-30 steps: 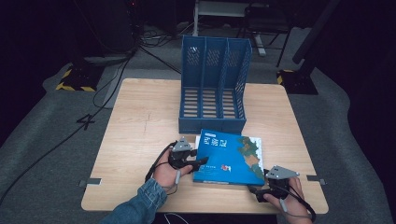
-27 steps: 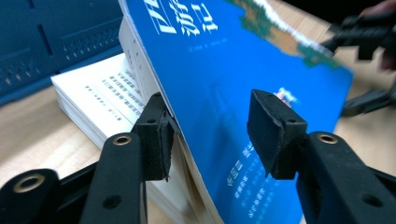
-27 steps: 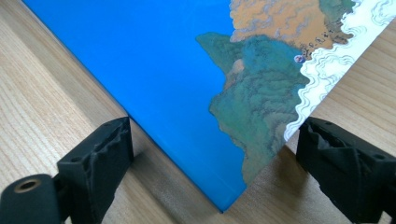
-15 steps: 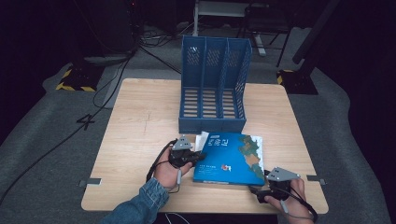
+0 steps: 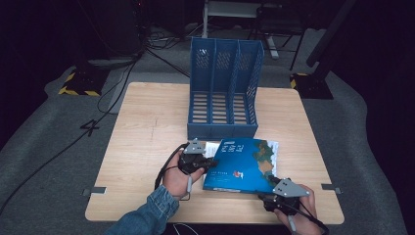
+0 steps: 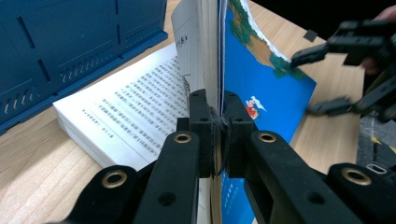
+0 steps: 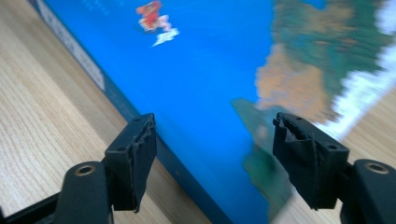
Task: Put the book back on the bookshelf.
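Observation:
A book with a blue map cover (image 5: 247, 164) lies on the table in front of the rack. My left gripper (image 5: 209, 163) is shut on the cover's left edge together with a few leaves (image 6: 205, 56) and holds them raised off the printed pages (image 6: 135, 102); its jaws (image 6: 218, 126) pinch the sheets tightly. My right gripper (image 5: 268, 195) sits at the book's near right corner. Its jaws (image 7: 215, 154) have just been closing and stand apart on either side of the book's edge (image 7: 187, 172), with the pads clear of it. The right gripper (image 6: 312, 79) also appears beyond the lifted cover.
A blue three-slot file rack (image 5: 225, 93) stands upright at the middle of the wooden table (image 5: 147, 127), just behind the book. Cables and dark stands crowd the floor beyond the far edge. Bare tabletop lies left of the book.
My left gripper has shut on the cover's left edge and lifted it, baring white pages. My right gripper has slid in to the book's near right corner.

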`<state>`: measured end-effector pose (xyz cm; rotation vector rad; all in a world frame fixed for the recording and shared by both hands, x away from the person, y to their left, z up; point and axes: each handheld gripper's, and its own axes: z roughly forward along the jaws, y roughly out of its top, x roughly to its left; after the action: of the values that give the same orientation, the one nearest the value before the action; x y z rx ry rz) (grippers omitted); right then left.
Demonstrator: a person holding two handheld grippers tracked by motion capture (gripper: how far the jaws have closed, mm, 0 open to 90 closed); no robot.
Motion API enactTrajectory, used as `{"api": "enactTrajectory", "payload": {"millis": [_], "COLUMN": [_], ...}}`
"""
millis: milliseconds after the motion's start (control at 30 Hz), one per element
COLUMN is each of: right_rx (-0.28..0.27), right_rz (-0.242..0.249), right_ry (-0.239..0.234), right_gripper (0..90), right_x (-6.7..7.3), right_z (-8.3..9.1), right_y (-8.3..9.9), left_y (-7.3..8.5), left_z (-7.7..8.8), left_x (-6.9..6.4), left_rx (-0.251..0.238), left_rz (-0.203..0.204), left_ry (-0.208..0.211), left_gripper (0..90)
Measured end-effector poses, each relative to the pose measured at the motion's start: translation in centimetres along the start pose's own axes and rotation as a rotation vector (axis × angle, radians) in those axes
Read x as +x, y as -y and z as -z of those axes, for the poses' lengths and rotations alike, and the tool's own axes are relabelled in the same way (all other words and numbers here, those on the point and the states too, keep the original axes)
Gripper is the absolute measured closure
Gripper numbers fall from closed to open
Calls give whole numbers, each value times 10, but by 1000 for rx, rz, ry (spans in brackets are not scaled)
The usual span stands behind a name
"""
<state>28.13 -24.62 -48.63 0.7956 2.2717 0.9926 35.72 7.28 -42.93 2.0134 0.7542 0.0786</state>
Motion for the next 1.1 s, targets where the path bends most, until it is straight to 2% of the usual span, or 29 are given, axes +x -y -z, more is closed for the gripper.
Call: {"api": "enactTrajectory", "payload": {"millis": [33, 67, 100, 167, 200, 267, 300, 367, 500, 667, 767, 800, 833, 1100], "right_rx": [-8, -23, -33, -38, -64, -67, -82, -83, -94, -102, -100, -90, -90, -69], "right_rz": [29, 82, 107, 118, 151, 159, 183, 191, 259, 264, 286, 319, 330, 298], "right_ry": [6, 7, 6, 6, 20, 22, 40, 48, 104, 130, 145, 165, 183, 233], "right_gripper": [272, 281, 279, 272, 244, 232, 191, 177, 123, 86, 37, 0, 0, 0], "right_x": [3, 7, 9, 10, 14, 15, 18, 19, 23, 25, 26, 29, 30, 24], "right_z": [-3, -7, -8, -9, -13, -14, -18, -19, -29, -38, -42, -50, -53, -64], "right_y": [-1, -4, -5, -6, -8, -8, -9, -9, -12, -15, -16, -17, -17, -23], "left_y": [-2, -4, -9, -13, -16, -22, -25, -30, -41, -44, -46, -48, -49, -53], "left_z": [1, 1, 2, 4, 4, 5, 5, 6, 5, 3, 2, 0, 0, -7], "left_x": [-1, -2, -5, -7, -8, -11, -12, -15, -23, -25, -24, -24, -24, -20], "left_rx": [-3, 1, 4, 7, 9, 8, 8, 1, 20, 33, 37, 42, 43, 43], "left_rz": [-5, -11, -25, -29, -36, -36, -42, -51, -77, -73, -72, -75, -80, -67], "left_ry": [1, -1, -7, -6, -9, -13, -16, -11, -11, -3, 0, 2, 4, 34], "left_gripper": [853, 854, 854, 854, 854, 854, 854, 854, 855, 855, 855, 855, 855, 854]}}
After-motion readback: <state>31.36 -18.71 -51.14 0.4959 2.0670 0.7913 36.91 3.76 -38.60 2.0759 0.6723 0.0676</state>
